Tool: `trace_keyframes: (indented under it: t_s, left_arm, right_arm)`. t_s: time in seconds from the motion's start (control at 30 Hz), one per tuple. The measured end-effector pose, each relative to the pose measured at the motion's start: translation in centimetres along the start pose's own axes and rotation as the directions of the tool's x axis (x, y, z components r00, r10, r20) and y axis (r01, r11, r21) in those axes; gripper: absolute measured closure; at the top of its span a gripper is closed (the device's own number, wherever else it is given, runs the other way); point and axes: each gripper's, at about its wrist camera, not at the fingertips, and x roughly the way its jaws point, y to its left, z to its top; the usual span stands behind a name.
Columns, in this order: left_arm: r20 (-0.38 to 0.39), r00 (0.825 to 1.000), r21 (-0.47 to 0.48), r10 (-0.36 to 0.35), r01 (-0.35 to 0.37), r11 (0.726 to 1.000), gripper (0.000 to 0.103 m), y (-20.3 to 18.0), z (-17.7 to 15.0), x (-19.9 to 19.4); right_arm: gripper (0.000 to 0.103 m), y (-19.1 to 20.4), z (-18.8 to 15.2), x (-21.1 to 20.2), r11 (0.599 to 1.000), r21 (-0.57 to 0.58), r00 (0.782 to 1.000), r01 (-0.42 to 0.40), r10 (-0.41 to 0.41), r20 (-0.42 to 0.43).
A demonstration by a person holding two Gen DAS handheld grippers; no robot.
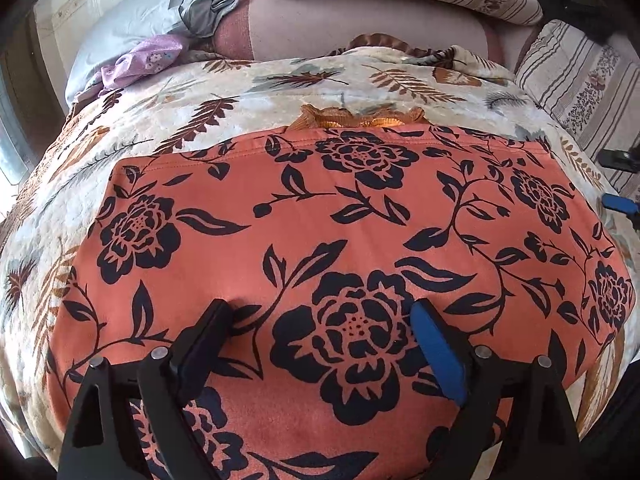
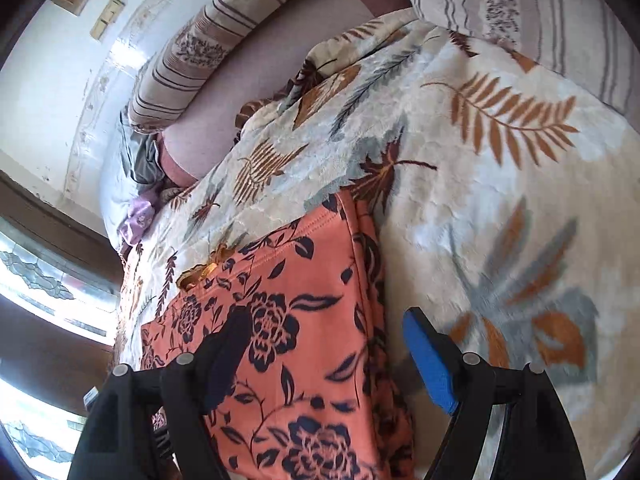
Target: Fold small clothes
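Left tool (image 1: 322,316) spread over flat floral garment (image 1: 320,208).

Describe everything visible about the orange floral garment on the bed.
The orange floral garment is a soft, knit-looking cloth printed with dark navy roses, leaves and vines. It lies spread flat, roughly rectangular, on the leaf-patterned blanket, with a stitched hem along its far edge and a ruffled golden-orange trim peeking out there. In the right wrist view its right side shows a doubled layer. The left tool hovers open over its near part; contact cannot be told.
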Motion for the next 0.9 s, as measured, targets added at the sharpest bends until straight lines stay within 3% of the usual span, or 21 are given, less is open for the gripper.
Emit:
trace_keyframes:
  t_s: [0.17, 0.23, 0.3, 0.43, 0.53, 0.67, 0.7, 0.73, 0.77, 0.83, 0.9]
  left_arm:
    - [0.014, 1.0, 0.004, -0.009, 0.009, 1.0, 0.01, 0.1, 0.0, 0.2]
    - [0.021, 1.0, 0.008, -0.015, 0.015, 1.0, 0.008, 0.2, -0.1, 0.3]
    - [0.024, 1.0, 0.01, -0.018, 0.018, 1.0, 0.008, 0.2, -0.1, 0.3]
    - [-0.012, 1.0, -0.001, -0.025, 0.025, 1.0, 0.008, 0.4, 0.5, 0.0]
    - [0.004, 0.999, -0.056, -0.04, 0.04, 0.998, 0.008, 1.5, 0.8, -1.5]
    - [0.033, 0.999, -0.1, -0.035, 0.038, 0.994, 0.008, 2.8, 0.2, -3.8]
    - [0.03, 0.999, -0.107, -0.031, 0.034, 0.994, 0.008, 3.2, -0.1, -4.2]
    - [0.027, 0.999, -0.114, -0.028, 0.031, 0.993, 0.008, 3.5, -0.4, -4.6]
    - [0.028, 0.999, -0.12, -0.026, 0.029, 0.992, 0.008, 3.9, -0.9, -5.1]
    - [0.026, 1.0, -0.133, -0.017, 0.02, 0.991, 0.008, 4.8, -1.9, -5.9]
    - [0.011, 1.0, -0.154, -0.01, 0.012, 0.988, 0.008, 5.8, -2.8, -6.2]
  right_arm:
    - [0.026, 0.4, 3.1, 6.2, 0.997, -0.025, 0.993, 0.074, -0.076, -0.09]
    - [0.079, 1.1, 3.2, 7.1, 0.985, -0.079, 0.982, 0.15, -0.158, -0.102]
    - [0.082, 0.4, 3.3, 6.8, 0.979, -0.043, 0.977, 0.201, -0.204, -0.064]
    - [0.077, -1.7, 2.8, 4.5, 0.974, 0.093, 0.978, 0.207, -0.208, 0.002]
    - [0.074, -0.2, 1.3, 2.0, 0.975, 0.058, 0.975, 0.216, -0.218, 0.027]
    - [0.071, 3.2, -2.1, -1.7, 0.994, -0.011, 0.993, 0.108, -0.107, 0.056]
    - [0.061, 4.1, -3.3, -2.3, 0.998, -0.027, 0.998, 0.058, -0.056, 0.041]
    - [0.039, 5.0, -4.6, -2.7, 0.999, -0.05, 1.0, 0.012, -0.011, 0.022]
    - [0.03, 5.8, -5.7, -2.7, 0.997, -0.072, 0.999, -0.038, 0.039, 0.002]
    - [0.027, 6.0, -8.0, -2.5, 0.988, -0.076, 0.99, -0.131, 0.127, -0.054]
    - [0.028, 3.7, -9.1, -1.3, 0.997, -0.018, 0.994, -0.075, 0.074, -0.077]
